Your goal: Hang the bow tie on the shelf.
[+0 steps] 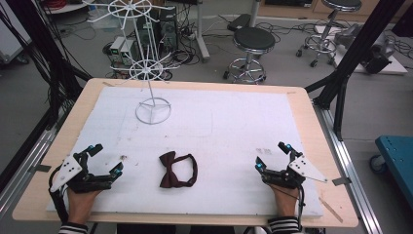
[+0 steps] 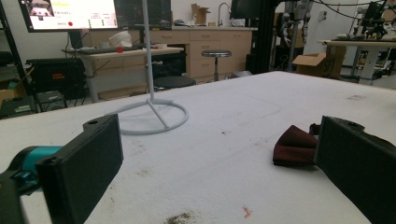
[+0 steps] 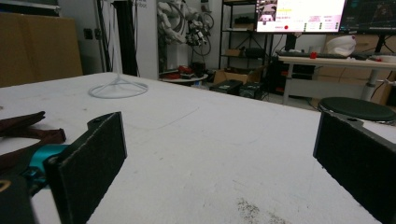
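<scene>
Dark maroon fabric bow tie lies flat on the white-padded desk, near of the white wire stand — left tongs and right tongs flank it, both wide, empty, likely staged for pickup.

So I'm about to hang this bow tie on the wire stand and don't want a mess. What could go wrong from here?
1. The bow tie is limp, with a loose strap loop; one hand-held gripper may pinch only the strap, so it dangles.
2. The white wire stand is tall and thin on a small ring base; a nudge might tip it.
</scene>
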`<state>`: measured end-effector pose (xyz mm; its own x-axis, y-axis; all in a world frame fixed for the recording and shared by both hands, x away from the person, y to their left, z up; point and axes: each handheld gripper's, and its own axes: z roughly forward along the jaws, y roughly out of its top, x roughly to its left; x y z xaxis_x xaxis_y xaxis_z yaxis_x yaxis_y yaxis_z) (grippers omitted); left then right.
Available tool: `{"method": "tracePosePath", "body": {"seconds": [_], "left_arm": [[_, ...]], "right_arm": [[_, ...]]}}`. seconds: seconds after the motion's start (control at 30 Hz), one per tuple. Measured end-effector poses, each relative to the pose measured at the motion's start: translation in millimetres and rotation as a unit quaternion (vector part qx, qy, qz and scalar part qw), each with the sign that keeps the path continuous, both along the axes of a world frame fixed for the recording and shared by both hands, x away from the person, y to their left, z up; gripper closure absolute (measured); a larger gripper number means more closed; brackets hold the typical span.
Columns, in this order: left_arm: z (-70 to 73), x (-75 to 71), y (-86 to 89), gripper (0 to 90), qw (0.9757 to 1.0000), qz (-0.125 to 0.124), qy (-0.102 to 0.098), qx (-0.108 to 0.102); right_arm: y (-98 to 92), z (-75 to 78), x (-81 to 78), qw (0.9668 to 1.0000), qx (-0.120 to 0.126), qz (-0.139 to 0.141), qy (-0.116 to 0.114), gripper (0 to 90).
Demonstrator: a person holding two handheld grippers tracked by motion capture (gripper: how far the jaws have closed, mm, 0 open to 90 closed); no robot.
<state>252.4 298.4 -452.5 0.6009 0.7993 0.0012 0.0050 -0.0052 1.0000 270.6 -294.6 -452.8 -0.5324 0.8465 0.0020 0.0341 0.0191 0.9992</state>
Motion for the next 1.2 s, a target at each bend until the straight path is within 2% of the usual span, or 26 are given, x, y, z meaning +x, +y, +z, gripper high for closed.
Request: {"method": "tracePosePath", "body": {"seconds": [0.17, 0.3, 0.4, 0.77, 1.03, 1.2], "left_arm": [[0.1, -0.1, -0.4, 1.7, 1.0, -0.001, -0.001, 0.004], [0.4, 1.3, 0.1, 1.7, 1.0, -0.001, 0.007, -0.002], [0.4, 0.7, -0.3, 1.7, 1.0, -0.003, 0.002, 0.002], [1.8, 1.3, -0.1, 1.7, 1.0, -0.005, 0.004, 0.005], [14.7, 3.5, -0.5, 1.7, 0.9994, -0.031, 0.007, 0.015], [23.6, 6.9, -1.7, 1.7, 0.9981, -0.049, 0.016, 0.033]], "right_arm": [[0.6, 0.0, -0.1, 1.0, -0.005, 0.0, -0.003, 1.9], [1.3, 0.2, -0.4, 1.0, -0.008, 0.0, -0.004, 1.9], [1.2, 0.1, -0.3, 1.0, -0.009, -0.001, -0.004, 1.9], [0.8, 0.0, -0.2, 1.0, -0.006, -0.002, -0.003, 1.9], [0.9, 0.1, -0.1, 1.0, -0.007, -0.002, -0.004, 1.9], [0.6, 0.0, -0.1, 1.0, -0.005, -0.002, -0.003, 1.9]]}}
